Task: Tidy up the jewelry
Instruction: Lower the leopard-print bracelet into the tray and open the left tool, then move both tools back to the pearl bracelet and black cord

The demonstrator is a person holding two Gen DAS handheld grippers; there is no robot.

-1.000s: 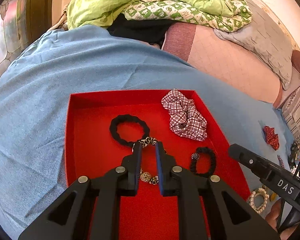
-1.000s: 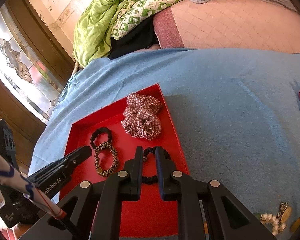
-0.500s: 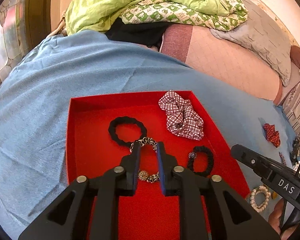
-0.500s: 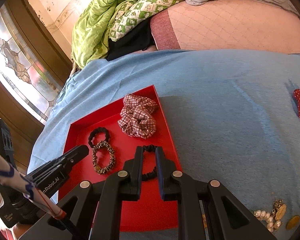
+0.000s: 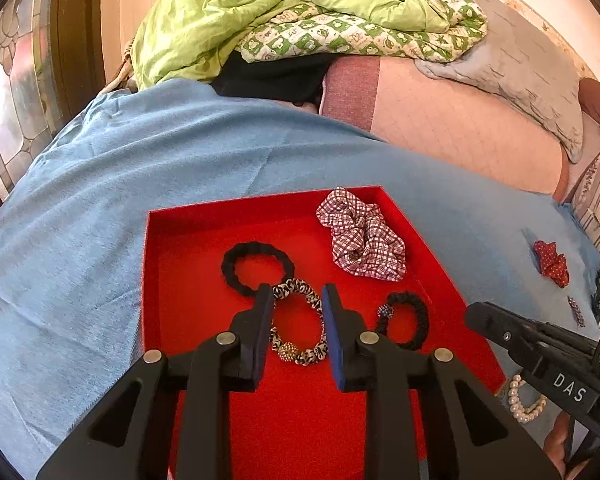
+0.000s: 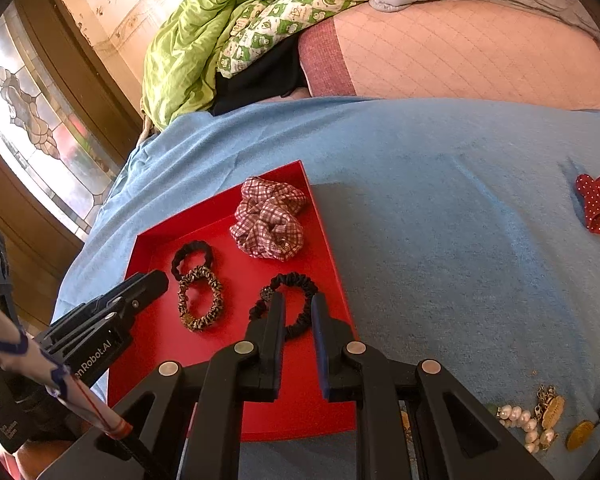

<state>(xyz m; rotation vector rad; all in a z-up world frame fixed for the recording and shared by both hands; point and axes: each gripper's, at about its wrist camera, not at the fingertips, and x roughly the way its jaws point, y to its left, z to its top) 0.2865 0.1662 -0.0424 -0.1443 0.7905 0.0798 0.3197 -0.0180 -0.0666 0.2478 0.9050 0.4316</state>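
While both grippers hover over a red tray (image 5: 156,280) on a blue bedspread (image 5: 100,200), each stands released, its two fingers apart and holding nothing. Left gripper (image 5: 296,300) frames a leopard-print scrunchie (image 5: 300,320) at the tray's centre, touching a black braided hair tie (image 5: 256,266) at its 11 o'clock. Right gripper (image 6: 298,306) straddles a thin black scrunchie (image 6: 288,304) by the tray's 3 o'clock wall. A plaid scrunchie (image 5: 360,236) lies at 1 o'clock. These bands look light, soft and springy; pinching one side of a loop should lift it without slipping. Only the right view shows the pearl bracelet (image 6: 524,426), gold charms (image 6: 552,406) and a gold pendant (image 6: 580,434) waiting on the bedspread, plus the whole red polka-dot bow (image 6: 598,208).
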